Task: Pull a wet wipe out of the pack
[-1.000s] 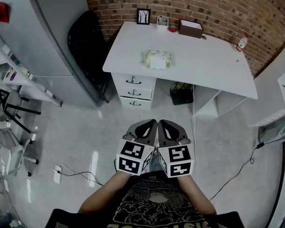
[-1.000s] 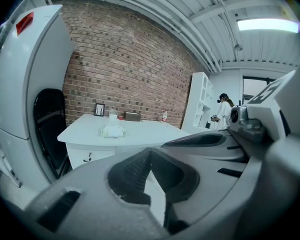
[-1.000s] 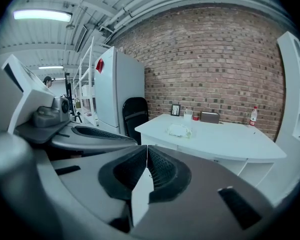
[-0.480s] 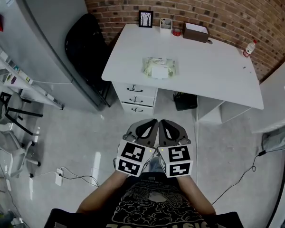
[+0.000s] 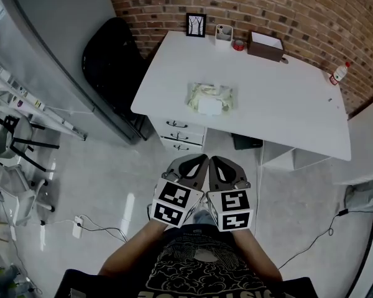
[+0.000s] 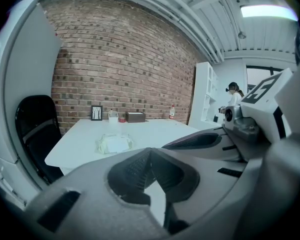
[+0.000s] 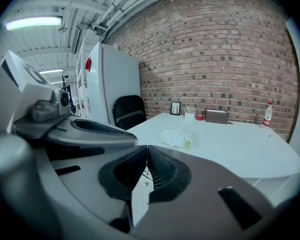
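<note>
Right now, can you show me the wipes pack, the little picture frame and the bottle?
wipes pack (image 5: pixel 210 99), head view, the middle of its top.
picture frame (image 5: pixel 196 25), head view, the middle of the picture.
bottle (image 5: pixel 339 74), head view, on its body.

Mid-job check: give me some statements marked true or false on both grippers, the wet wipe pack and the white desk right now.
1. The left gripper and right gripper both have jaws together, holding nothing. True.
2. The pale green soft wet wipe pack lies on the white desk. True.
3. The right gripper touches the pack. False: both grippers are over the floor, short of the desk.
4. The black chair stands right of the desk. False: it stands left.
</note>
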Demonstrator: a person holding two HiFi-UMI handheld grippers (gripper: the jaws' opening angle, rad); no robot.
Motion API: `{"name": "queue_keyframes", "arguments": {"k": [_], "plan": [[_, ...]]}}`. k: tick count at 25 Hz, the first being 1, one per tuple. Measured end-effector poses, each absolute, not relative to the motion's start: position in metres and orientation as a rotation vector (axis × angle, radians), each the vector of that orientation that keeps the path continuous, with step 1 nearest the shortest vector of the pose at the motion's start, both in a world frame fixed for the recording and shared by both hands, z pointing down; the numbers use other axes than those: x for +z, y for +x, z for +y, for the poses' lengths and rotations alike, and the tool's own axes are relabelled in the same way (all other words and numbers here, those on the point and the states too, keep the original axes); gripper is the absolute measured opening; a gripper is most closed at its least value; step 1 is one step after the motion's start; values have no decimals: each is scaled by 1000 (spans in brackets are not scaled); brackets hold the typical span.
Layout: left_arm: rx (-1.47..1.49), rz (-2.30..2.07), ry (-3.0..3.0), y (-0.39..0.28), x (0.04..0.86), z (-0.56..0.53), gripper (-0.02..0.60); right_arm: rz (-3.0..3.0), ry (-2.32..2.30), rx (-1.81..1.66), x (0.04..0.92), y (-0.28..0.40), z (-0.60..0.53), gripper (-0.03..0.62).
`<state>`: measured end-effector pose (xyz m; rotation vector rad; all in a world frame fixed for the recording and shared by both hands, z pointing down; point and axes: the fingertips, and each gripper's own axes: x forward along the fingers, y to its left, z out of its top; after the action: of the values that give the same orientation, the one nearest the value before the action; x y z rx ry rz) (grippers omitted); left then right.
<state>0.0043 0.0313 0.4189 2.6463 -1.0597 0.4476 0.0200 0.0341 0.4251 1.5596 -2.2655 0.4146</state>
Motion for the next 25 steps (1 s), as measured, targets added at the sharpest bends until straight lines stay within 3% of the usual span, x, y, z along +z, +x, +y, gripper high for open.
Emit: {"name": "queue_keyframes", "arguments": {"k": [25], "plan": [[546, -1238, 2508, 43, 438, -66, 12, -2416, 1370, 448, 438, 61, -64, 18]]}}
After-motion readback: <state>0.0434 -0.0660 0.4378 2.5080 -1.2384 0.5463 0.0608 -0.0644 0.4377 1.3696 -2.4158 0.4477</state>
